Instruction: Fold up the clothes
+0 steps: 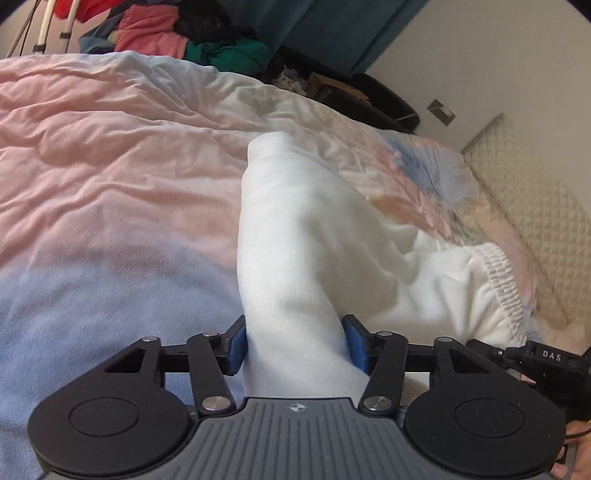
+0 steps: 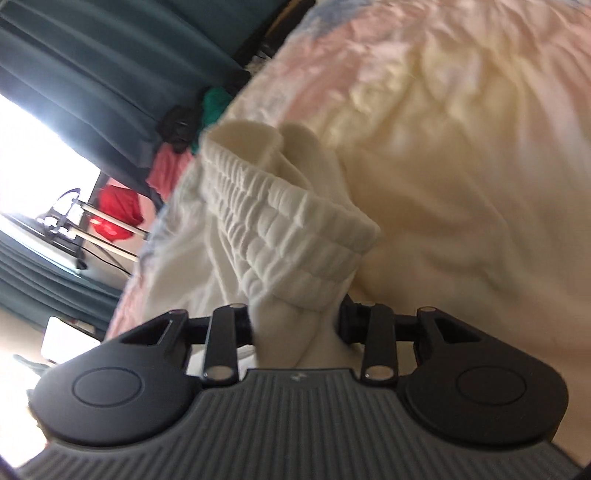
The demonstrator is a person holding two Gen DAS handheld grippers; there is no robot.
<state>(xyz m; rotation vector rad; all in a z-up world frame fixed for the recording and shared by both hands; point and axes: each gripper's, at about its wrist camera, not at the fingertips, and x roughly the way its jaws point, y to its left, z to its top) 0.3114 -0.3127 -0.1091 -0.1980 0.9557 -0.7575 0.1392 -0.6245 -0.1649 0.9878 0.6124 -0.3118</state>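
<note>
A white fleece garment (image 1: pixel 306 236) with a ribbed elastic waistband (image 1: pixel 498 280) lies bunched on the bed. My left gripper (image 1: pixel 295 343) is shut on a thick fold of it, blue pads (image 1: pixel 238 349) pressed to both sides. In the right wrist view the same garment (image 2: pixel 424 221) fills the frame, and my right gripper (image 2: pixel 297 325) is shut on the cloth just below the ribbed waistband (image 2: pixel 288 225). The right gripper's body (image 1: pixel 546 362) shows at the lower right of the left wrist view, close beside the left one.
A pink, blue and white duvet (image 1: pixel 110 177) covers the bed. A pile of coloured clothes (image 1: pixel 173 33) lies at its far edge by teal curtains (image 2: pixel 92 74). A quilted headboard (image 1: pixel 535 206) is at right. A red cloth (image 2: pixel 118 214) hangs on a rack.
</note>
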